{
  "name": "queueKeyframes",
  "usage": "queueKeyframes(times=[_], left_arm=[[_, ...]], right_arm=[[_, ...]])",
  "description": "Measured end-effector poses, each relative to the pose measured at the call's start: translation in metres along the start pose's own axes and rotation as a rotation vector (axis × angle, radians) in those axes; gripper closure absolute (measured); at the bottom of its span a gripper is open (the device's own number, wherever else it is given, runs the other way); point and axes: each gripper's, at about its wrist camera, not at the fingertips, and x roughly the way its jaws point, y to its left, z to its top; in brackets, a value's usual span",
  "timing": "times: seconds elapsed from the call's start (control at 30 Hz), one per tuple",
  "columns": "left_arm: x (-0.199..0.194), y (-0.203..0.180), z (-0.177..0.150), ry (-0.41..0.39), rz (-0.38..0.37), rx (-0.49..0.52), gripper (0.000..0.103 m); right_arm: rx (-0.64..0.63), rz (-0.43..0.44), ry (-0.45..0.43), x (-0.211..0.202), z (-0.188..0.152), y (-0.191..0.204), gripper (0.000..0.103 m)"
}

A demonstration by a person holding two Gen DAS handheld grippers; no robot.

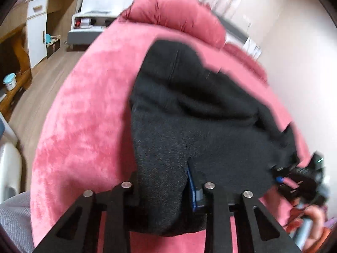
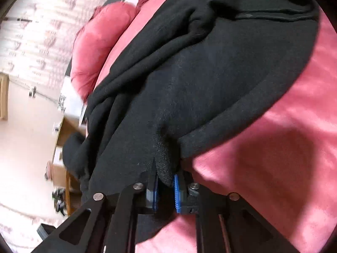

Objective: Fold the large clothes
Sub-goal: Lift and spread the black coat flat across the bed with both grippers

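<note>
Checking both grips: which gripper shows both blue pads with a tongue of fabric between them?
The right gripper: black garment pinched between two visible pads; the left gripper shows one.

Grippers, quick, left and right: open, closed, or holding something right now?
Left gripper: closed on a fold of the black fleece garment.
Right gripper: closed on the same garment's edge, over the pink plush bedcover.
</note>
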Motion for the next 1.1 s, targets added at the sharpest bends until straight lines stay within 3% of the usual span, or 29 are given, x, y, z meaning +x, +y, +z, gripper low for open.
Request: queueKeyframes(times=[0.17, 0.33, 0.5, 0.57, 0.67, 0.73, 0.77, 0.83, 0.9, 0.93, 1.03, 1.1], left_arm=[[-0.067, -0.011, 0.019, -0.128, -0.116, 0.023, 0.081], [-0.12, 0.016, 0.015, -0.189, -0.104, -0.027, 0.081], [-0.131, 0.072, -0.026, -0.107, 0.023, -0.098, 0.081], [-0.114, 0.09, -0.051, -0.018, 0.07, -0.135, 0.079], [-0.079, 0.104, -0.067, 0.152, 0.136, -0.175, 0.071], [-0.082, 0.1, -0.062, 0.131, 0.154, -0.169, 0.056], [-0.089, 0.094, -0.058, 0.096, 0.179, -0.146, 0.052], [-0.104, 0.08, -0.048, -0.022, 0.239, -0.113, 0.048], [-0.124, 0.071, -0.043, -0.162, 0.329, -0.108, 0.037], [-0.125, 0.066, -0.039, -0.202, 0.34, -0.108, 0.034], [-0.109, 0.05, -0.028, -0.217, 0.301, -0.077, 0.034], [-0.08, 0.029, -0.025, -0.194, 0.261, -0.001, 0.032]], right_arm=[[-0.217, 0.048, -0.093, -0.058, -0.009, 0.046, 0.094], [-0.349, 0.149, -0.072, -0.103, -0.037, 0.092, 0.094], [-0.393, 0.197, 0.077, -0.095, -0.098, 0.102, 0.094], [-0.38, 0.17, 0.141, -0.076, -0.118, 0.088, 0.094], [-0.352, 0.039, 0.253, -0.035, -0.137, 0.062, 0.084], [-0.315, -0.062, 0.314, -0.023, -0.135, 0.044, 0.07], [-0.281, -0.055, 0.314, -0.028, -0.13, 0.041, 0.068], [-0.225, -0.017, 0.26, -0.052, -0.113, 0.034, 0.066], [-0.226, -0.025, 0.151, -0.083, -0.09, 0.029, 0.064], [-0.214, -0.045, 0.075, -0.103, -0.075, 0.023, 0.064], [-0.092, -0.094, -0.074, -0.14, -0.039, -0.003, 0.064], [0.053, -0.1, -0.13, -0.164, -0.015, -0.032, 0.062]])
